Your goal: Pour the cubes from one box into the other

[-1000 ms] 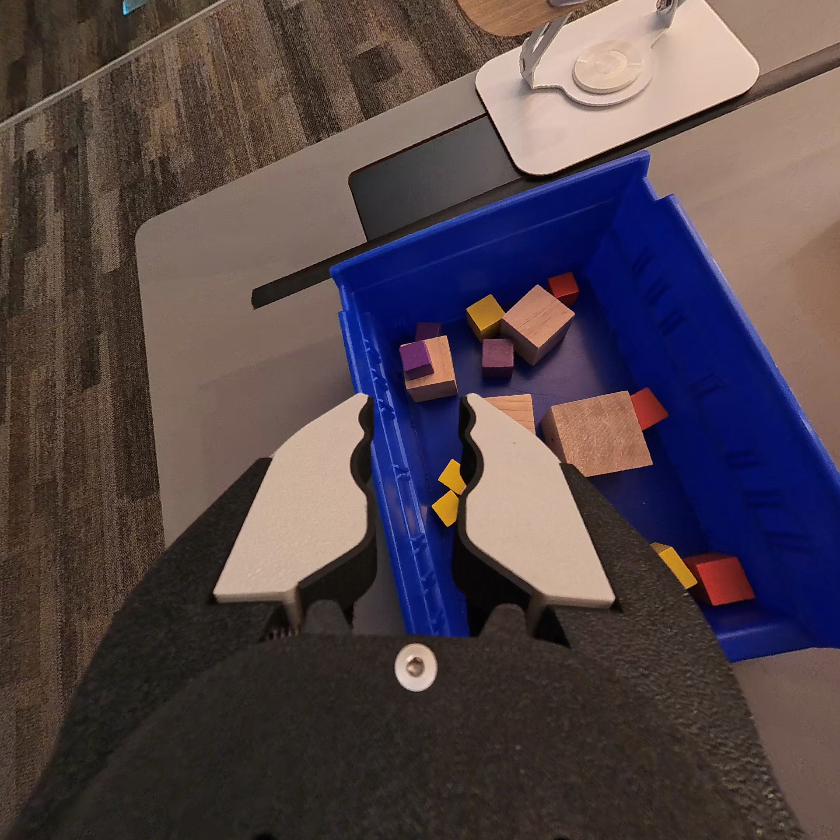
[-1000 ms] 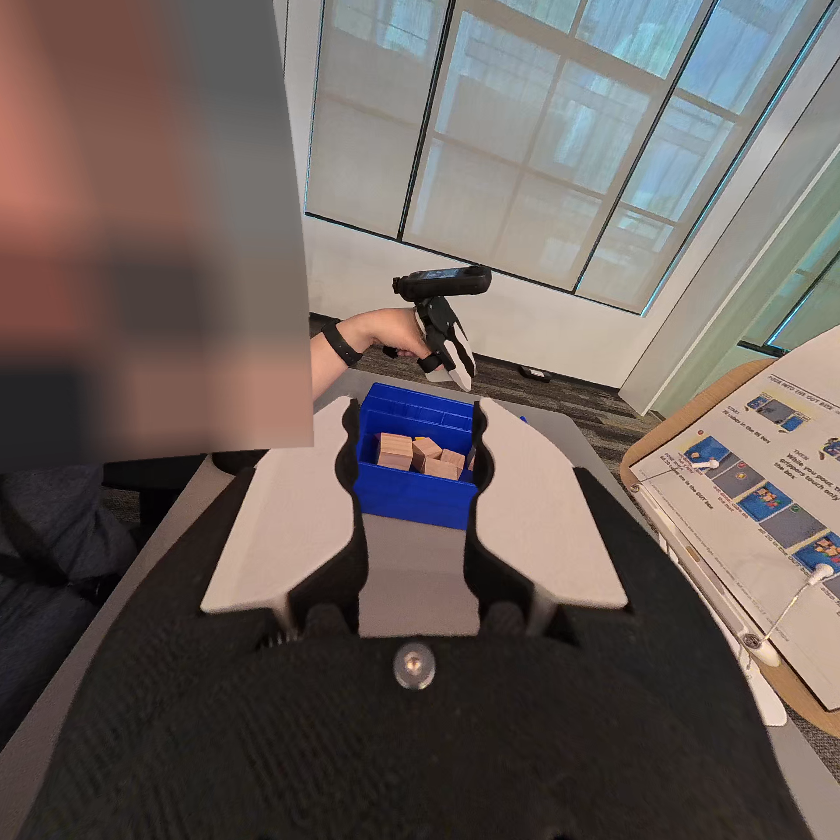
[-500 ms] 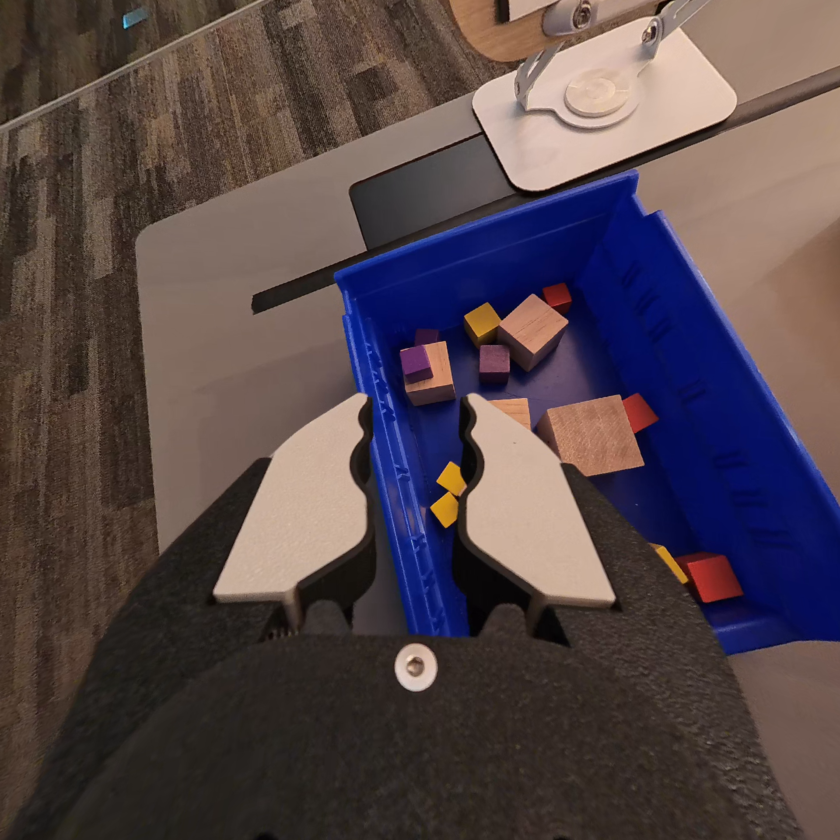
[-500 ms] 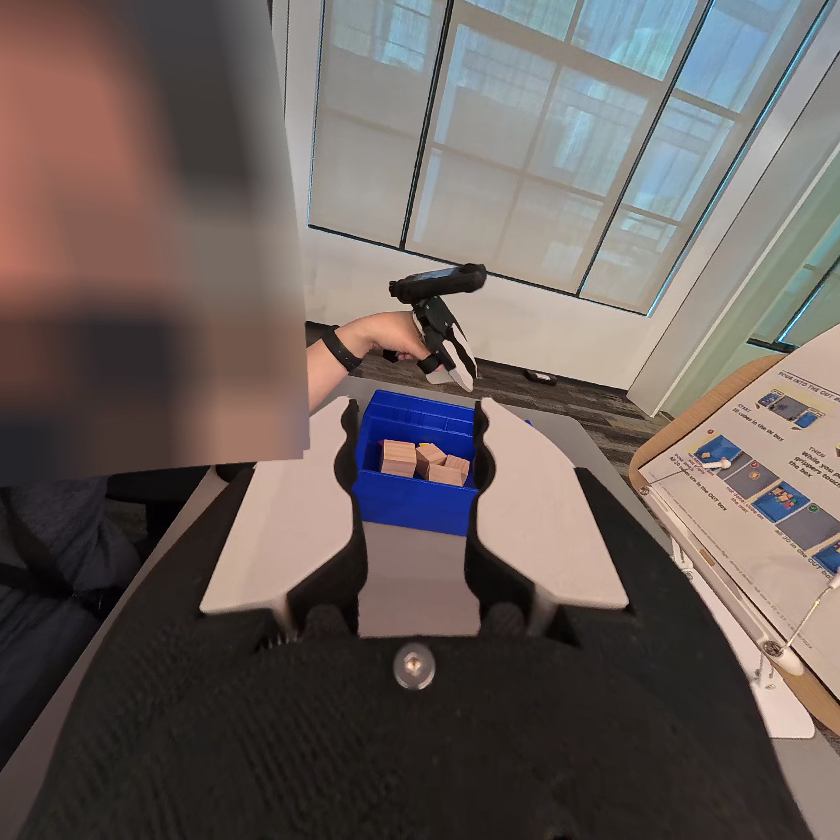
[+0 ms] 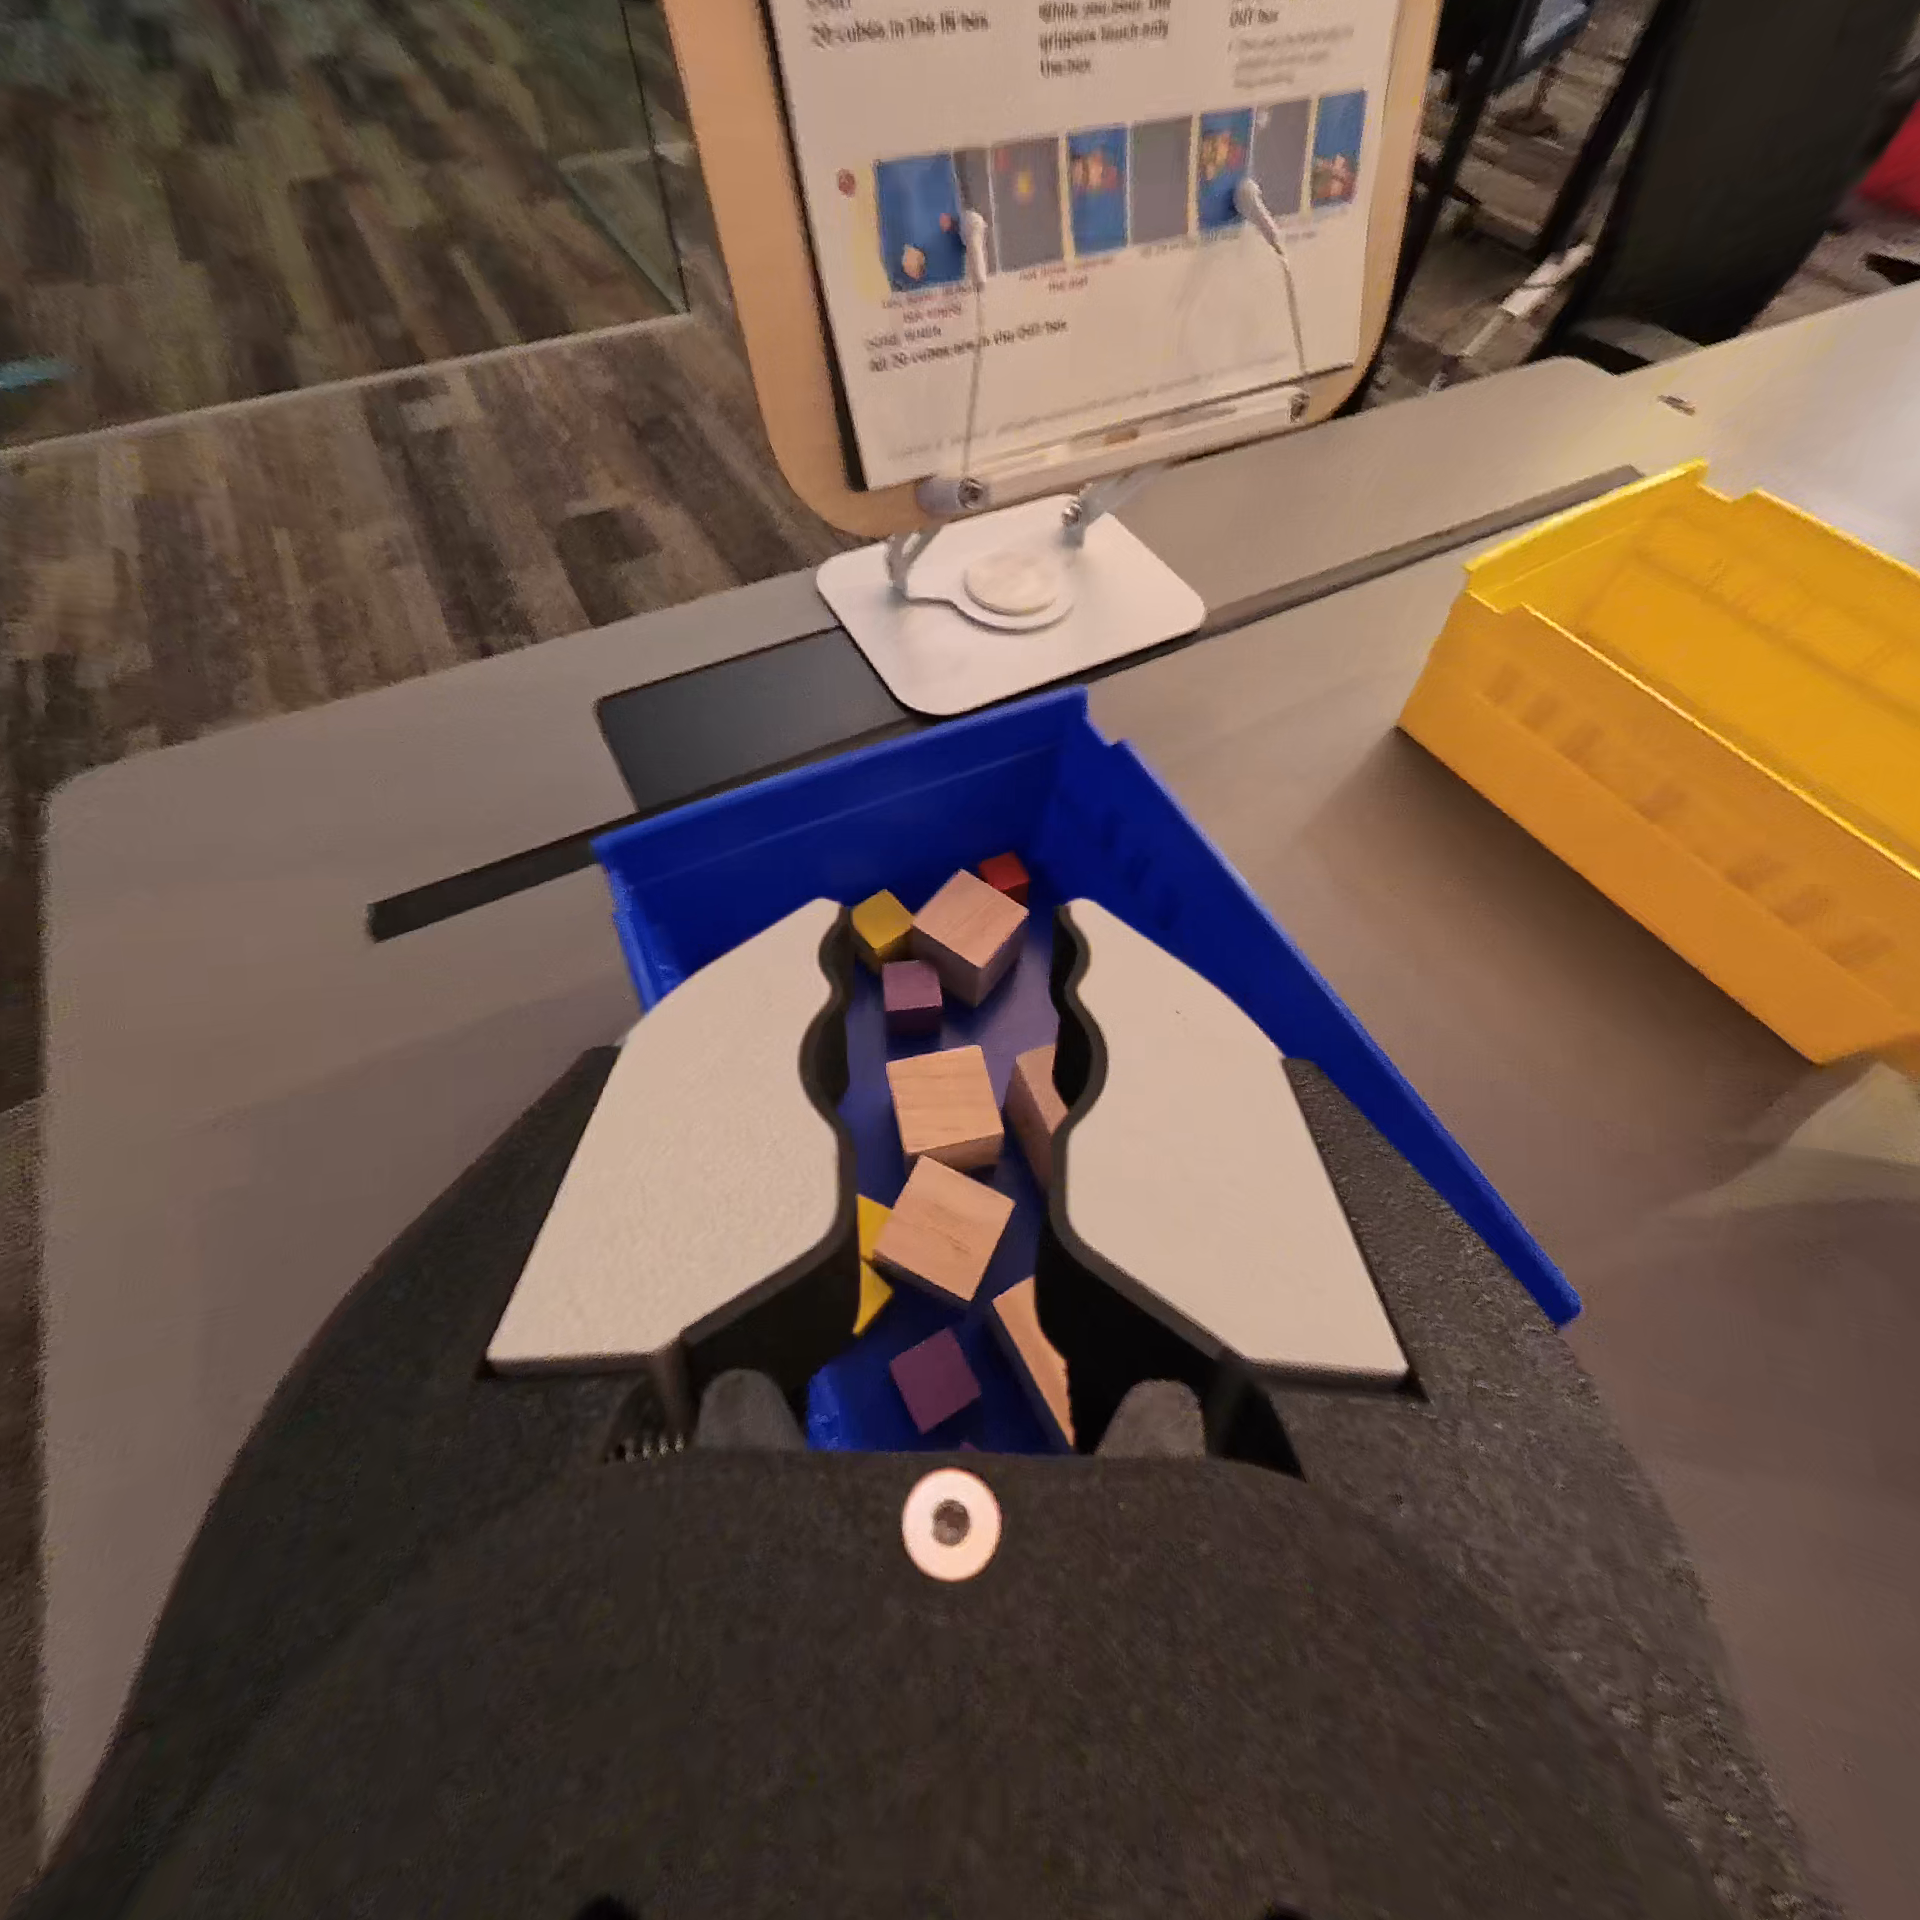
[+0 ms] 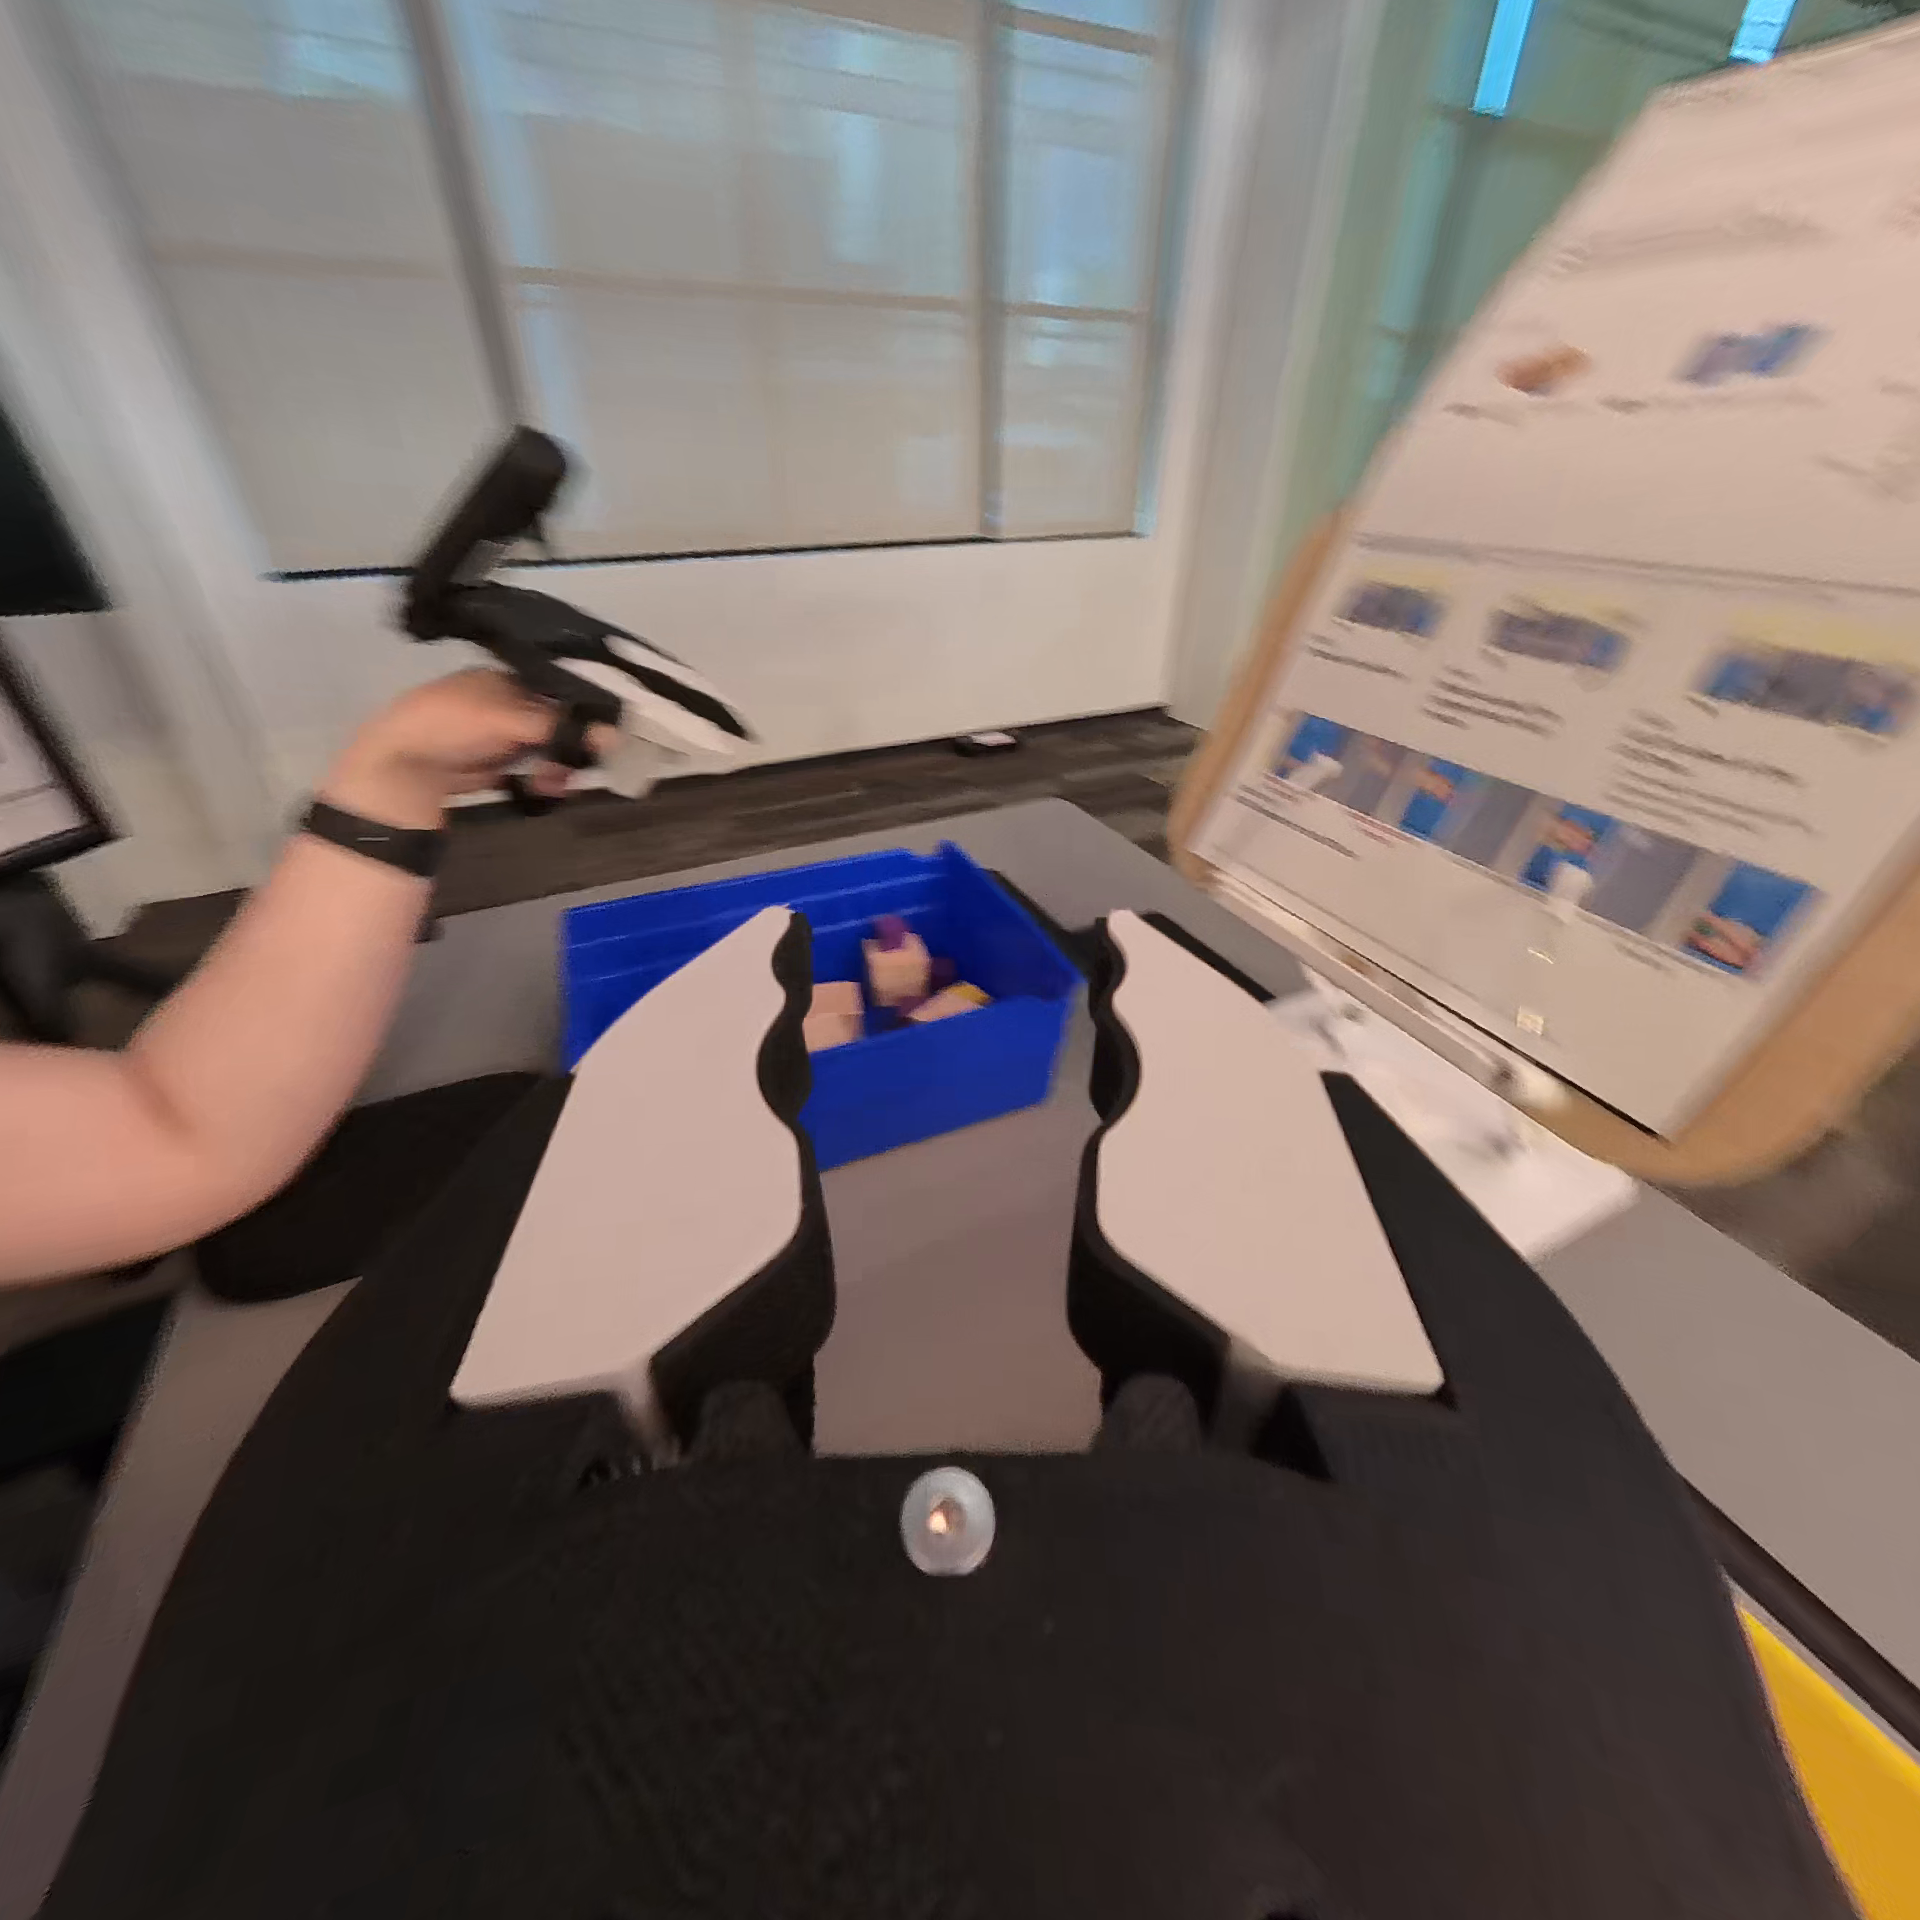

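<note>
A blue box [image 5: 831, 821] stands on the grey table and holds several wooden, yellow, purple and red cubes [image 5: 943, 1107]. My left gripper [image 5: 951, 920] is open and empty, held above the box's near end and pointing along it. In the right wrist view the left gripper [image 6: 717, 727] hovers in a hand, up and left of the blue box [image 6: 935, 1070]. My right gripper [image 6: 951, 925] is open and empty, short of the box's near wall. A yellow box [image 5: 1662, 769] stands to the right and looks empty; a corner of it shows in the right wrist view [image 6: 1839, 1787].
An instruction board [image 5: 1091, 208] on a white stand base [image 5: 1008, 613] stands just behind the blue box; it fills the right of the right wrist view [image 6: 1610, 675]. A person's forearm [image 6: 208, 1039] reaches over the table's left side. The table edge [image 5: 260, 727] drops to carpet floor.
My left gripper has come off the blue box's left wall, which was between its fingers, and has risen and tilted up. My right gripper has moved nearer the box and turned right.
</note>
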A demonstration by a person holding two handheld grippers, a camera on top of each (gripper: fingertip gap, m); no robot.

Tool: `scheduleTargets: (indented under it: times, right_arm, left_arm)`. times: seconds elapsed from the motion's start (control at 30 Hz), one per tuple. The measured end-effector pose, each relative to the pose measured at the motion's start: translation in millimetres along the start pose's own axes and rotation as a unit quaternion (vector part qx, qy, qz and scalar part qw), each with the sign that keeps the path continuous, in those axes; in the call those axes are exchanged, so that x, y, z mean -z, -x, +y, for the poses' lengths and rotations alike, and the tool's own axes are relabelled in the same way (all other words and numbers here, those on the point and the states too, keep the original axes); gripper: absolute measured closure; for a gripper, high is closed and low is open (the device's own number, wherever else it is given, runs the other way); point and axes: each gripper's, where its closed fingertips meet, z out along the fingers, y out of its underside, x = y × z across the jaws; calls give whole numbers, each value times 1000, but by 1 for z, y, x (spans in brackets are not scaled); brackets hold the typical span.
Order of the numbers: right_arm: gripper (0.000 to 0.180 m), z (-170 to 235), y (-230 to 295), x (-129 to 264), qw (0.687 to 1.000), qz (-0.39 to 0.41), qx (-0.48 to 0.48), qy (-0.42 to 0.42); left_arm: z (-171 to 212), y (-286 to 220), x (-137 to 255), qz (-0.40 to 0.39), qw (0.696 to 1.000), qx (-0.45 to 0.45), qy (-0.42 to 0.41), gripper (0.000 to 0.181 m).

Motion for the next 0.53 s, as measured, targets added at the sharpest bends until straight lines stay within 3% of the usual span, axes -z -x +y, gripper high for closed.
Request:
scheduleTargets:
  times: [0.17, 0.3, 0.53]
  right_arm:
    - [128, 9, -24, 3, 997, 73, 16, 25]
    - [128, 12, -28, 2, 995, 88, 21, 34]
    - [128, 20, -30, -4, 993, 97, 26, 54]
  left_arm:
    - [-12, 37, 17, -165, 986, -18, -18, 145]
    - [-21, 60, 34, -294, 955, -42, -25, 144]
    - [-37, 57, 47, -345, 935, -61, -56, 141]
